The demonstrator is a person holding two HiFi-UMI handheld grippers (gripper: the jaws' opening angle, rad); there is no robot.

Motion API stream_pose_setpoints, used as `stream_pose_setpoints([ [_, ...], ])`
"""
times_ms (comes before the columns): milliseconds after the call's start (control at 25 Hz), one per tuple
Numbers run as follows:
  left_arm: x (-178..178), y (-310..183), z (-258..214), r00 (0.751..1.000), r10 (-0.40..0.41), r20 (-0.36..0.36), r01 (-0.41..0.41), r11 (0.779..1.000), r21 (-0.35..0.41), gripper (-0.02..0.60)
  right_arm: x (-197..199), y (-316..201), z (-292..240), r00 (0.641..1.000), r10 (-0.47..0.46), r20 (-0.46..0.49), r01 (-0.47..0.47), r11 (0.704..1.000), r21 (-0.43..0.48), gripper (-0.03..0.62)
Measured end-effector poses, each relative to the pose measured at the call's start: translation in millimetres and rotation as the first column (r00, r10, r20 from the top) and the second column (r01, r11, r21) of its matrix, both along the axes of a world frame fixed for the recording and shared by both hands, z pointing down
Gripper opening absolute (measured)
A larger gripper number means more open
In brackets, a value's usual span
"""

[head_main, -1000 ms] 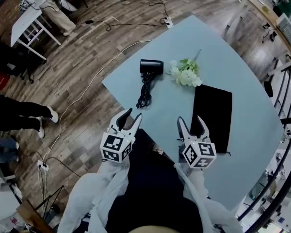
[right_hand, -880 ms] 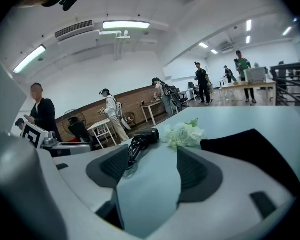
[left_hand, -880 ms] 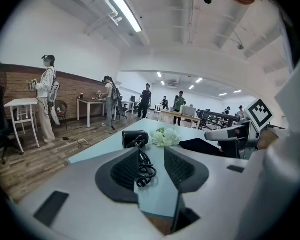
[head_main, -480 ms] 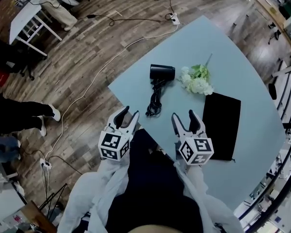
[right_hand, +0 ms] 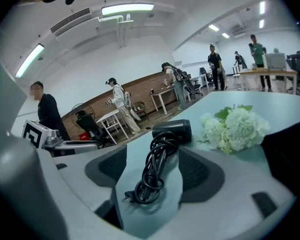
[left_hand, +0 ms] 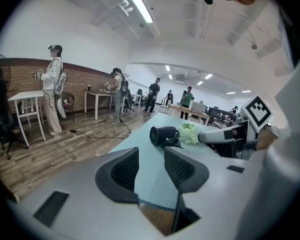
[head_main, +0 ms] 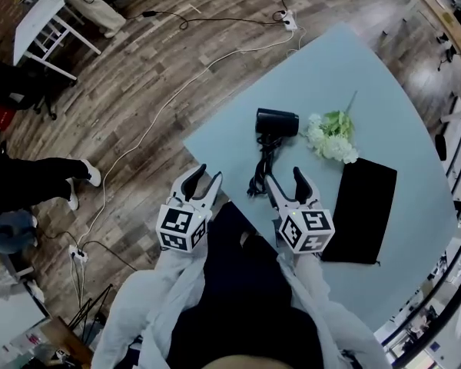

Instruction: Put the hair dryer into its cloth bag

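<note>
The big light blue table (head_main: 384, 83) lies under and in front of both sets of jaws. The black cloth bag (head_main: 363, 210) lies flat on it, off to the right side of the right gripper's jaws and not touching them. The bag is flat, with nothing sticking out of it.

The right gripper (head_main: 283, 177) is held over the near part of the table. Its jaws have just been opening and stand wide apart. They grip nothing.

The left gripper (head_main: 207, 174) is at the near edge of the table. Its jaws are apart too, with only the table edge and the wood floor showing between them.

The black hair dryer (head_main: 276, 121) lies on its side on the table, straight ahead of the right jaws and ahead and to the right of the left jaws. It is outside the bag.

The white flowers (head_main: 334, 137) lie just beside the hair dryer, ahead and to the right of the right jaws.

The bundled black cord (head_main: 263, 167) runs from the hair dryer back toward the right jaws. In the right gripper view its looped end shows in the gap between them, but the pads do not touch it.
</note>
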State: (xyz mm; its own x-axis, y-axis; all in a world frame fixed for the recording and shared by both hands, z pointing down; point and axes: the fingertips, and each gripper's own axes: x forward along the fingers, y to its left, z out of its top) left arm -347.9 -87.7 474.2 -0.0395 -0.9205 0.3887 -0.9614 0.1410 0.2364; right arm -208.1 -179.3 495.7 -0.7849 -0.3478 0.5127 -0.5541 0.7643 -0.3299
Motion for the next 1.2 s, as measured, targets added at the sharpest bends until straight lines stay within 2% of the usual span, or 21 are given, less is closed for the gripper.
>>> stream_pose_setpoints([
  [240, -22.9, -4.1, 11.2, 1.0, -0.003, -0.009, 0.003, 1.0, -0.021, 0.173, -32.6, -4.7, 28.6, 0.999, -0.023, -0.048, 0.021, 0.999, -0.033, 0.356],
  [400, -35.9, -4.0, 18.2, 1.0, -0.003, -0.005, 0.003, 0.999, -0.036, 0.173, -47.0, -14.6, 48.8, 0.996, 0.005, -0.086, -0.009, 0.999, -0.041, 0.365],
  [720, -59.4, 3.7, 26.0, 0.999, -0.033, -0.004, 0.032, 0.997, -0.066, 0.173, -58.0, -33.9, 79.7, 0.974, 0.096, -0.204, -0.098, 0.995, 0.0, 0.374],
  [1040, -73.0, 8.0, 34.5, 0.998, -0.065, -0.02, 0.063, 0.995, -0.071, 0.173, -65.9, -33.6, 97.5, 0.95, 0.072, -0.303, -0.072, 0.997, 0.009, 0.367],
  [1080, -73.6, 8.2, 34.6, 0.998, -0.067, -0.02, 0.065, 0.995, -0.069, 0.173, -63.7, -35.0, 98.1, 0.945, 0.078, -0.317, -0.075, 0.997, 0.022, 0.354],
  [1200, -74.3, 9.7, 34.9, 0.998, -0.067, -0.021, 0.065, 0.996, -0.065, 0.173, -58.4, -39.3, 98.8, 0.936, 0.099, -0.337, -0.086, 0.995, 0.056, 0.26],
])
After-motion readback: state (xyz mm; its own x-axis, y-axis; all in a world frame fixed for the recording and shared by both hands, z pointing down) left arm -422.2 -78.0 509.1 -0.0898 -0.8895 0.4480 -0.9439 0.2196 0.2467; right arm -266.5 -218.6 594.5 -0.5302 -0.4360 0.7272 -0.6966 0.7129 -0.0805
